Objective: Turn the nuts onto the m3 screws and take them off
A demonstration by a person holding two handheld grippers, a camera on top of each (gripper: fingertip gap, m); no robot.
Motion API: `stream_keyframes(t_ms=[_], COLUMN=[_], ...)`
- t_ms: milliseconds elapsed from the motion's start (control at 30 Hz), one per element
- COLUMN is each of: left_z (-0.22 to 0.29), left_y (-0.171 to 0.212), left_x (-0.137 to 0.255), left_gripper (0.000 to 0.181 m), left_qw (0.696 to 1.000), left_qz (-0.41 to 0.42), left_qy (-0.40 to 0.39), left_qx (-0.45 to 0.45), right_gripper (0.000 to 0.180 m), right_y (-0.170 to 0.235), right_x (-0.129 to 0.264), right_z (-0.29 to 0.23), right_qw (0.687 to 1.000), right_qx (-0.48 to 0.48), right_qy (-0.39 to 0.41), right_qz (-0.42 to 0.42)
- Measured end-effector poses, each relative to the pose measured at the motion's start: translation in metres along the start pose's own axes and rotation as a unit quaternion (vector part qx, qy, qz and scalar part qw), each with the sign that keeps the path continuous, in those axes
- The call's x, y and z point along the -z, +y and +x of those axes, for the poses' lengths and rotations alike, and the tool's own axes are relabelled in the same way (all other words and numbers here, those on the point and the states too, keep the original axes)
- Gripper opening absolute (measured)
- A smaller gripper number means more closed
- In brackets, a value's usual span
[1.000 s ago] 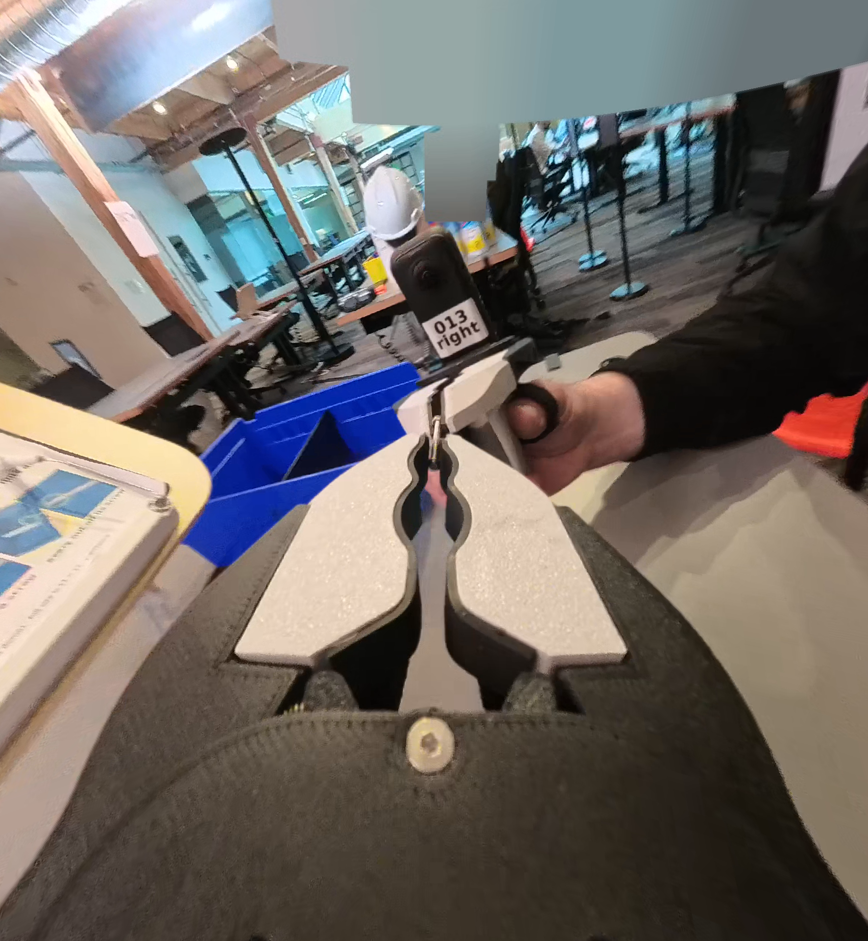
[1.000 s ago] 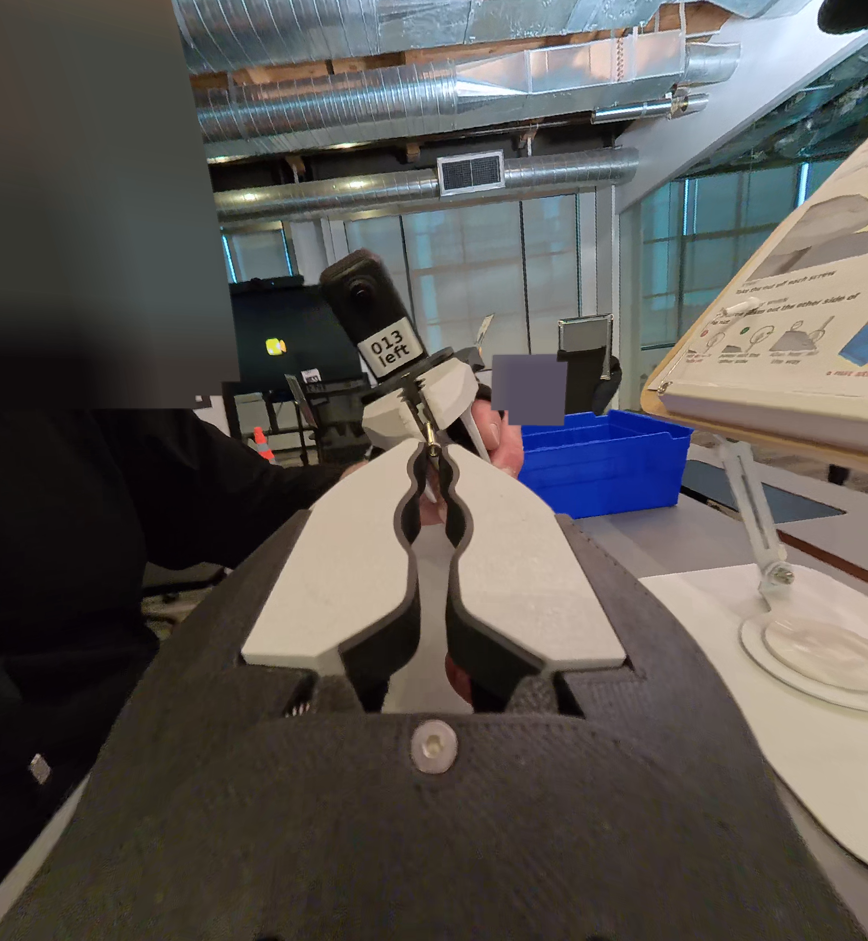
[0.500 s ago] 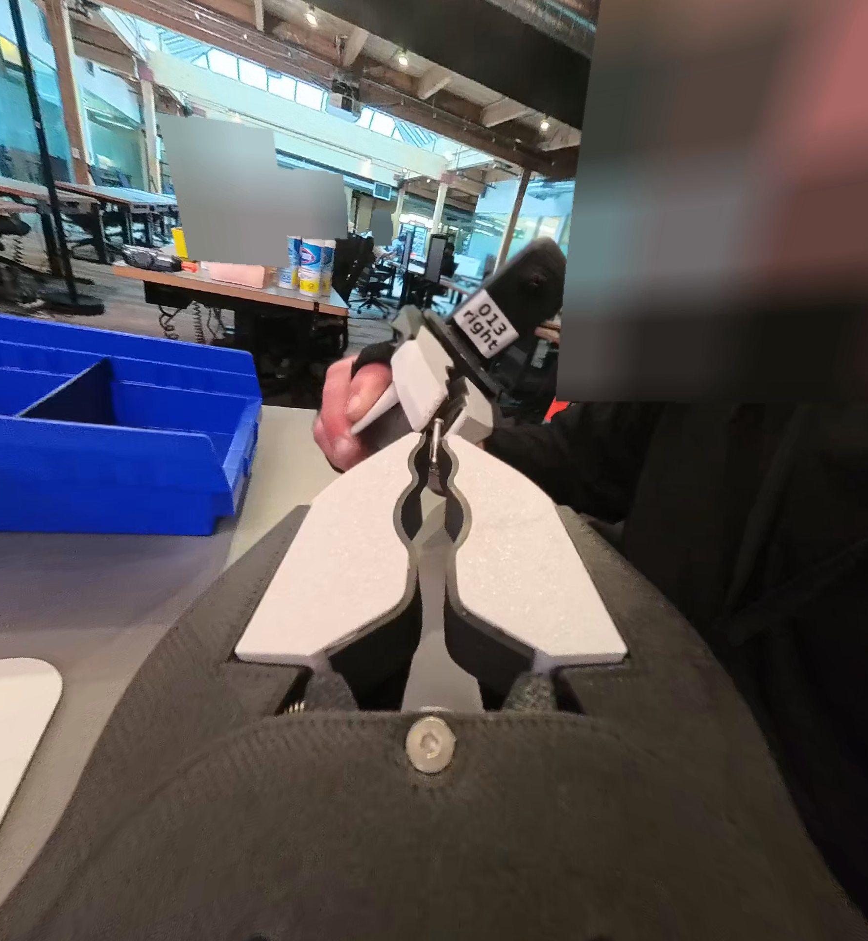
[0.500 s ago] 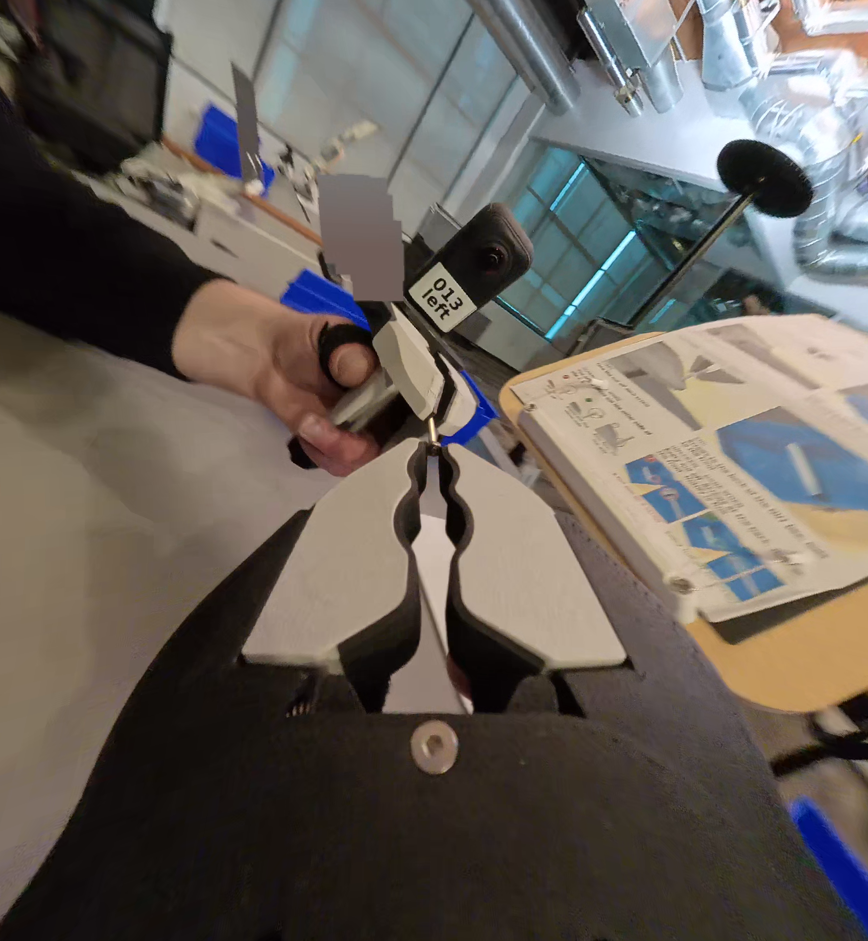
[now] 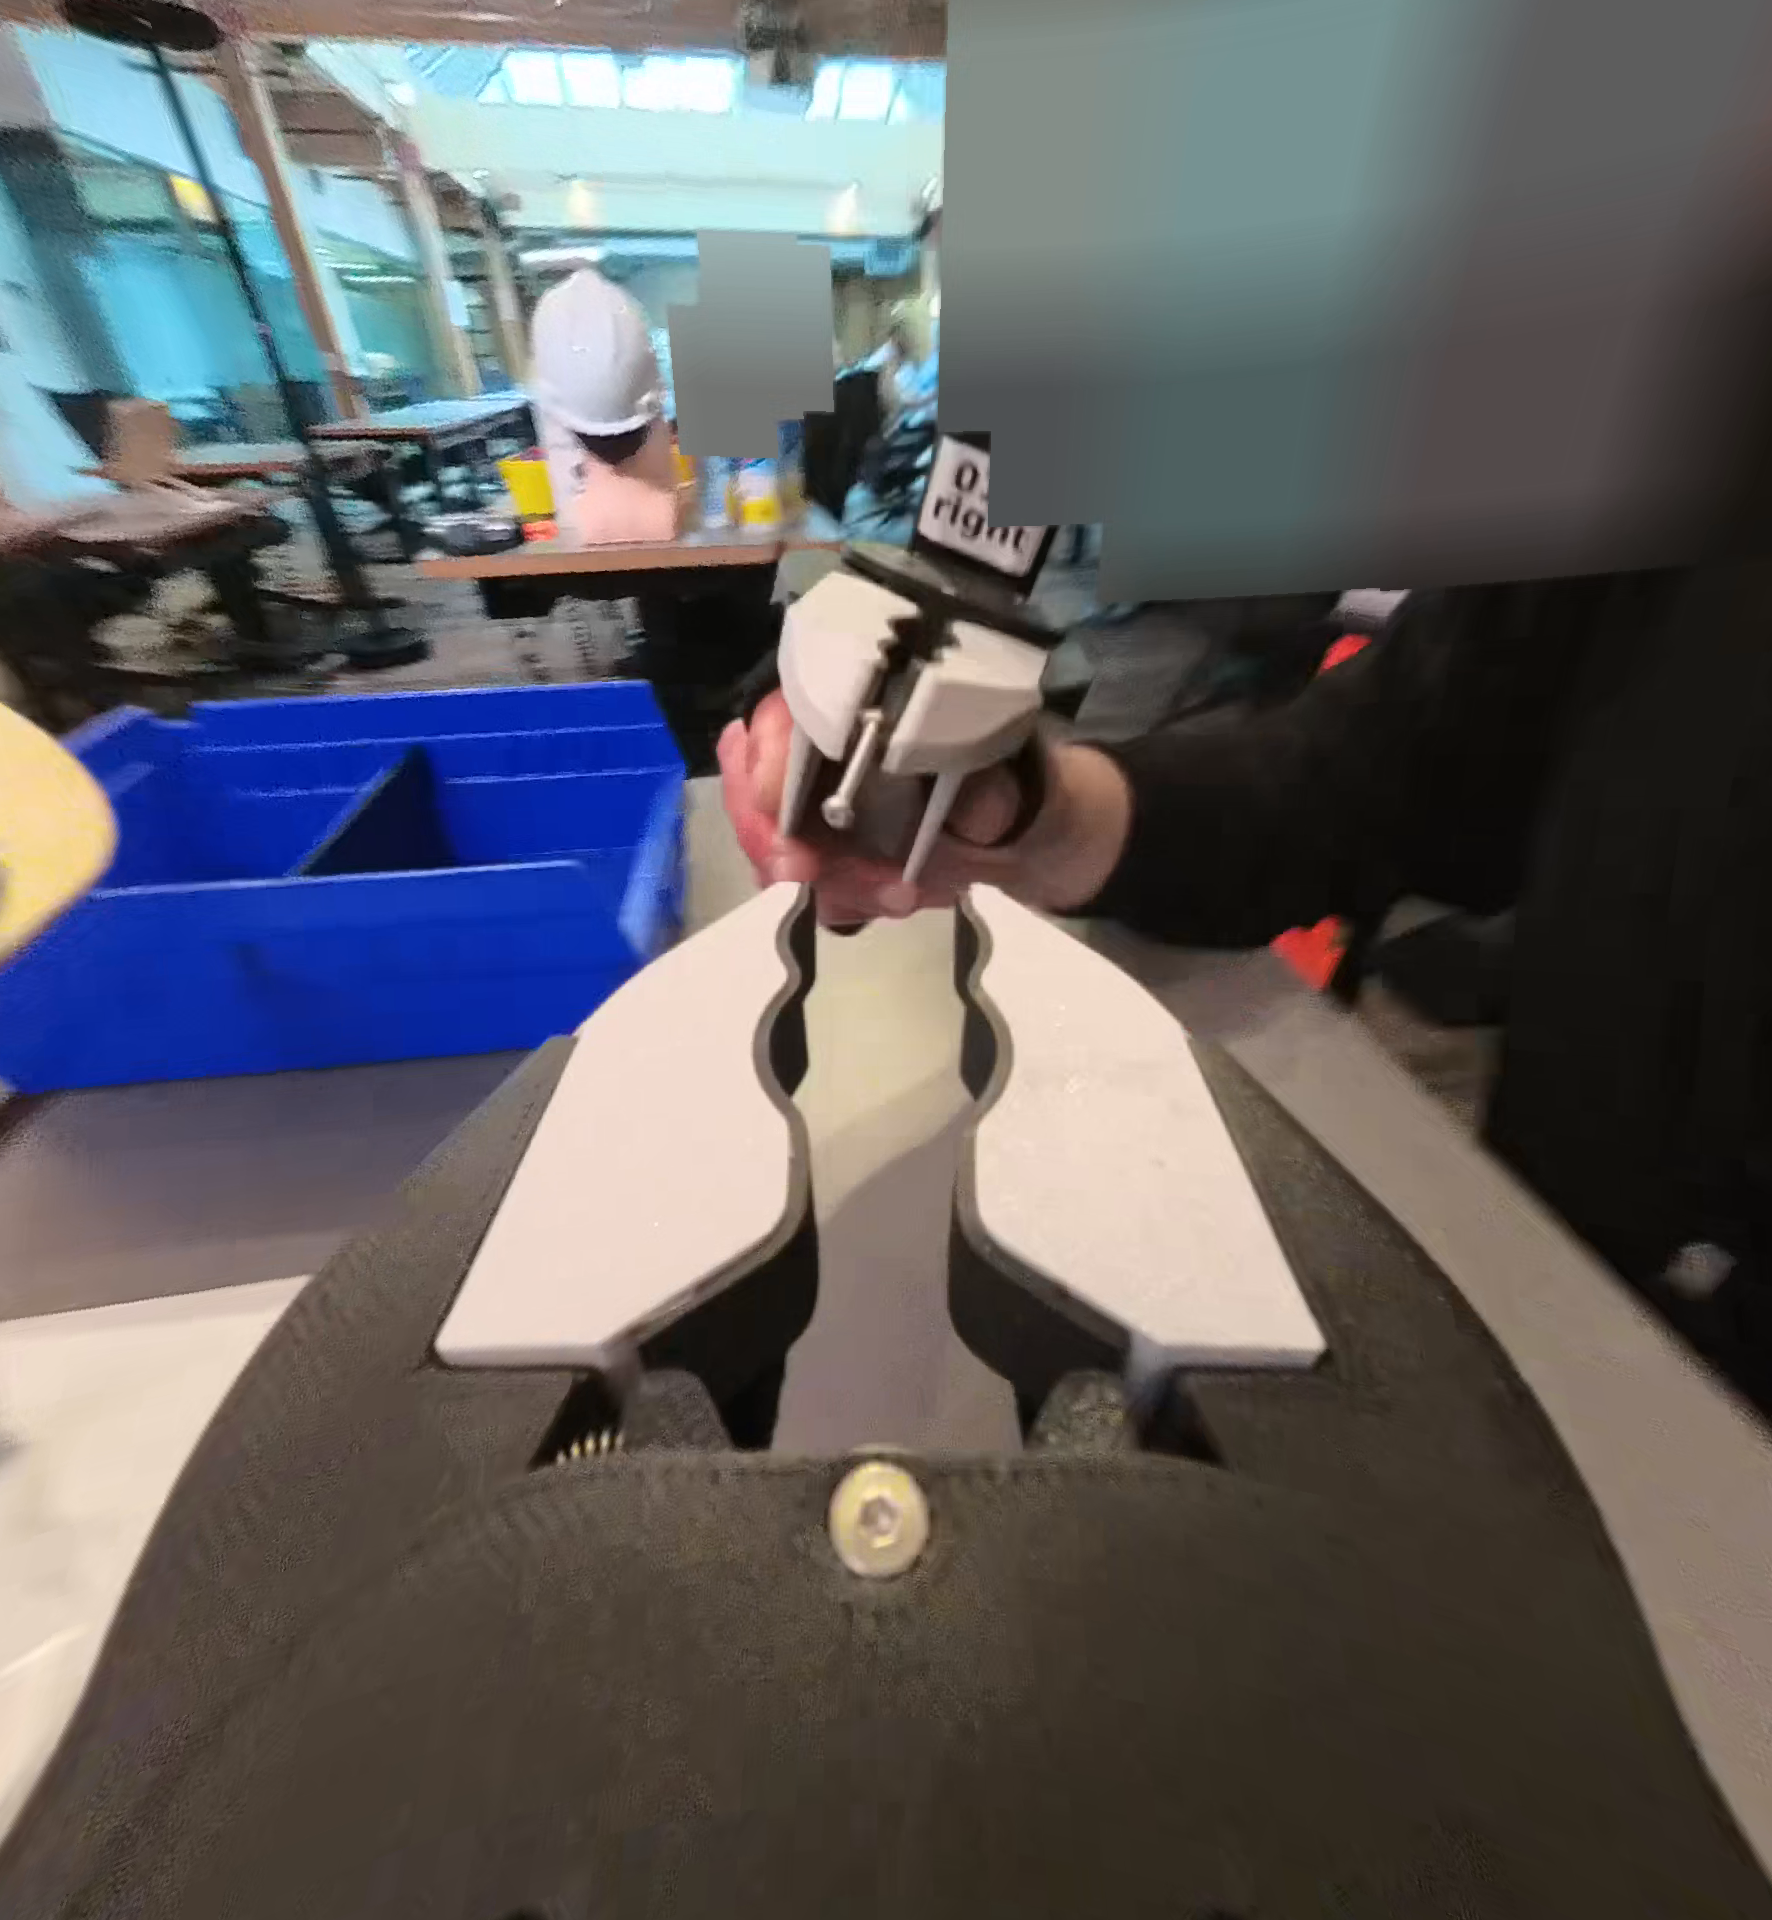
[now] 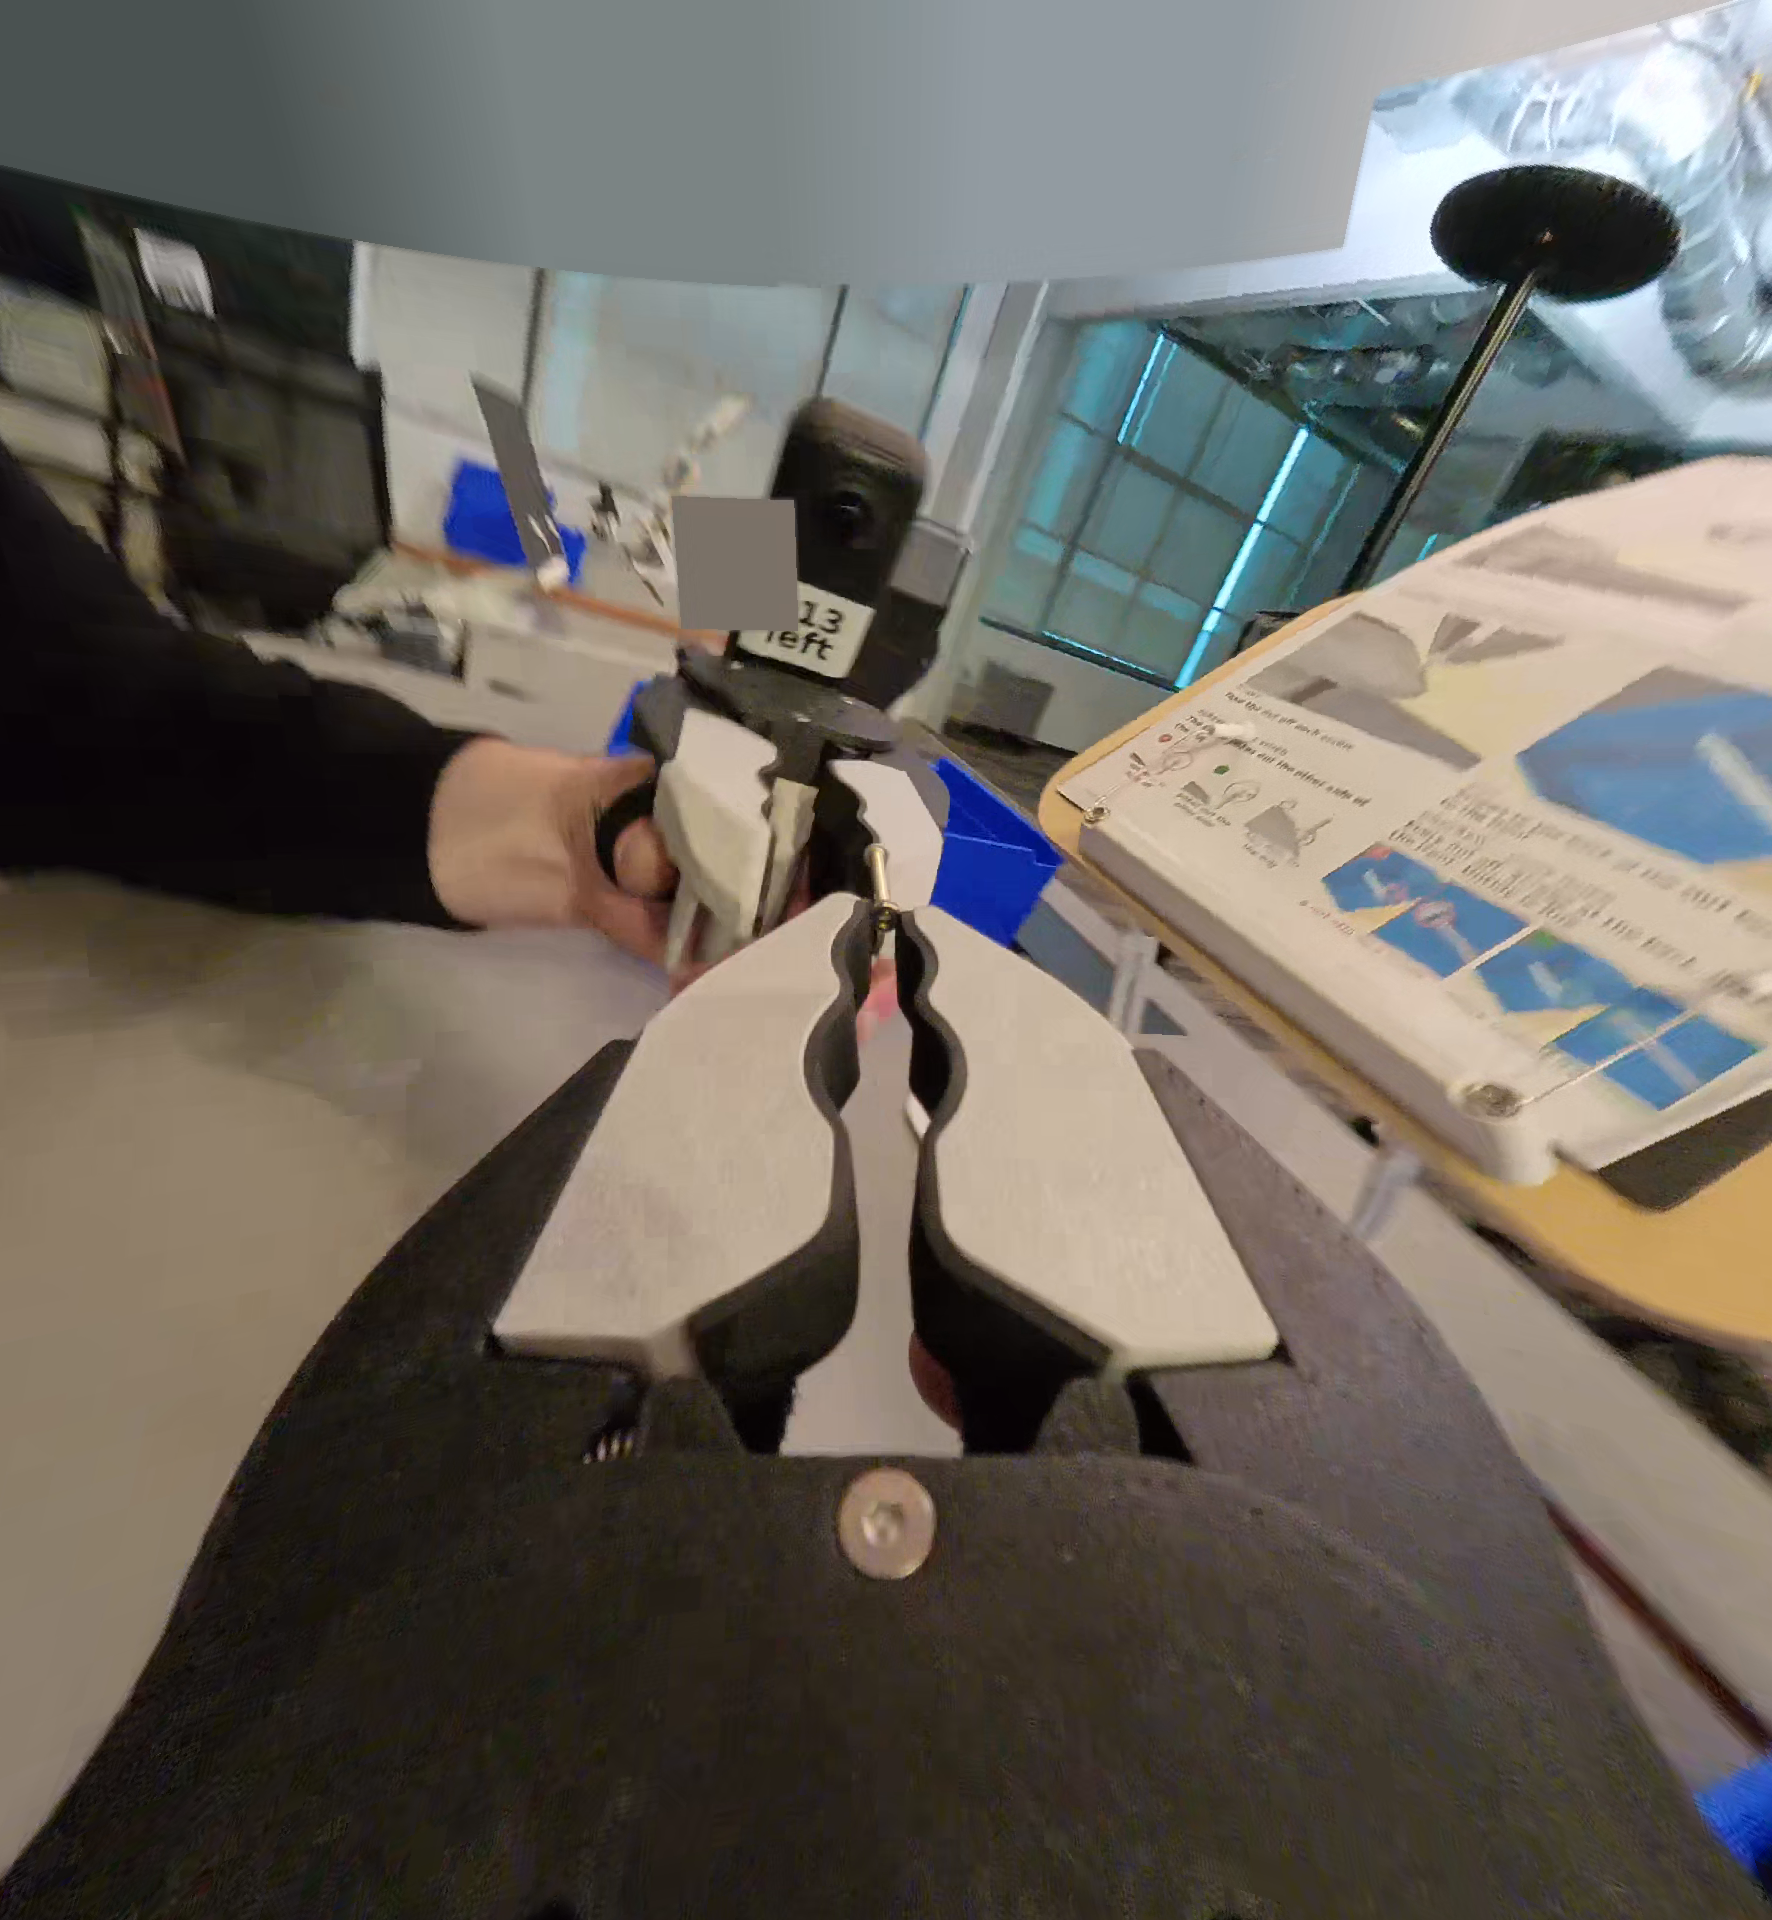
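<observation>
M3 screw (image 6: 878,896) sits pinched at the tips of the right gripper (image 6: 883,920), centre frame; left gripper (image 5: 884,920) jaws are parted, empty. Blue divided bin (image 5: 342,883), left of frame on the surface (image 5: 186,1195), contents unclear

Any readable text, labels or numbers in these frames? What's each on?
Won't quote writing; the carriers:
White label on the right gripper: legible, partly masked.
White label on the left gripper: legible, partly masked.
Instruction sheet on tilted board: mostly blurred.
</observation>
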State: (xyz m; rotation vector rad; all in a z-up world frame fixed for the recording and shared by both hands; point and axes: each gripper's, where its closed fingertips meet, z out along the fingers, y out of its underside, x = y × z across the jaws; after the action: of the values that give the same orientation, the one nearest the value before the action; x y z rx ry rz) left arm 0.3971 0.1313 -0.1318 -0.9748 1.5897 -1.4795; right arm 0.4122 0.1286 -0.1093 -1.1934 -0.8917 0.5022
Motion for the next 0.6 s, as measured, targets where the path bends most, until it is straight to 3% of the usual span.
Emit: stream_keyframes(t_ms=[200,367,600], left_z=[-0.011,-0.008,-0.005], left_y=[-0.007,-0.003,-0.004], left_x=[0.004,0.003,0.002], left_gripper=[0.023,0.017,0.004], left_qw=[0.983,0.967,0.958], left_qz=[-0.022,-0.061,-0.067], left_qy=[-0.104,-0.121,-0.128], left_qx=[-0.146,-0.216,-0.246], right_gripper=[0.004,0.004,0.005], right_y=[0.009,0.017,0.017], right_x=[0.0,-0.004,-0.005], right_z=[0.001,-0.005,-0.008], right_qw=[0.985,0.963,0.949], right_qx=[-0.155,-0.237,-0.274], right_qy=[-0.072,-0.117,-0.139], right_qz=[0.037,0.062,0.075])
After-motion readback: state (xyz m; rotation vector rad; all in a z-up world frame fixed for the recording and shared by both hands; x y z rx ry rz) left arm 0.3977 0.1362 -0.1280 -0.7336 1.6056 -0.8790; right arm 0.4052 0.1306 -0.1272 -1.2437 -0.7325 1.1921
